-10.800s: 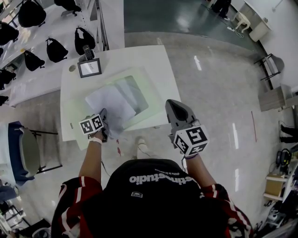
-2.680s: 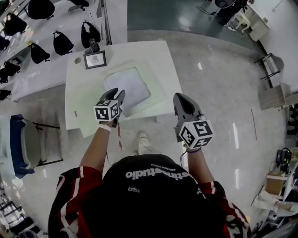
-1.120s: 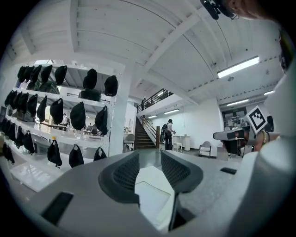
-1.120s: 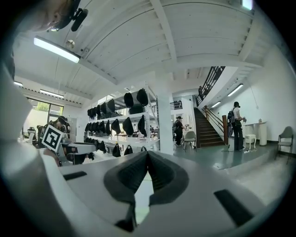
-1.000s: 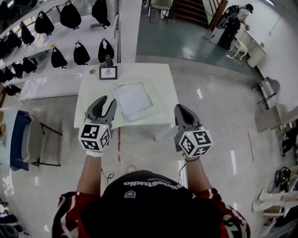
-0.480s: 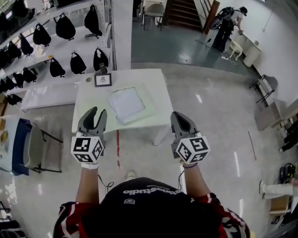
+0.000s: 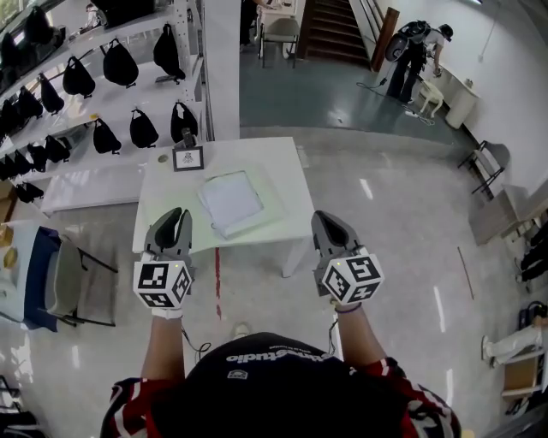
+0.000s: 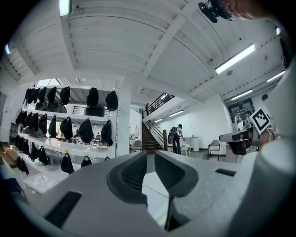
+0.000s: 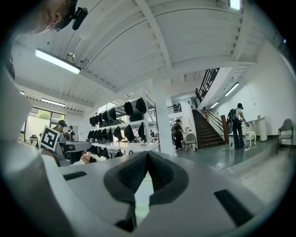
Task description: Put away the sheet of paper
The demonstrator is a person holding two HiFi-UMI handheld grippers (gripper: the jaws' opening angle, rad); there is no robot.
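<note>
A glossy pale floor (image 7: 377, 222) spreads under me, with a thin red line (image 7: 217, 282) on it running toward the table. Nearest, I hold both tools level in front of my chest, well apart and short of the table's near edge. My left fingers (image 7: 175, 219) have just been closing; a narrow slit is left between them and nothing is in it. My right fingers (image 7: 325, 221) meet at the tips and hold nothing.

To my left stands a chair (image 7: 64, 282). Ahead is the white table (image 7: 163, 197). The sheet of paper (image 7: 229, 198) lies flat near its middle, a little askew, on a pale green mat (image 7: 272, 205) that shows past the sheet's right and near edges. Neither of my tools touches it. Just beyond the sheet, at the table's far edge, stands a small dark frame (image 7: 187, 158).

Behind the table, on the left, white shelves (image 7: 86, 111) carry rows of black bags (image 7: 141, 128). Farther off, stairs (image 7: 330, 26) rise, and a person with a backpack (image 7: 419, 51) stands by a counter on the right.
</note>
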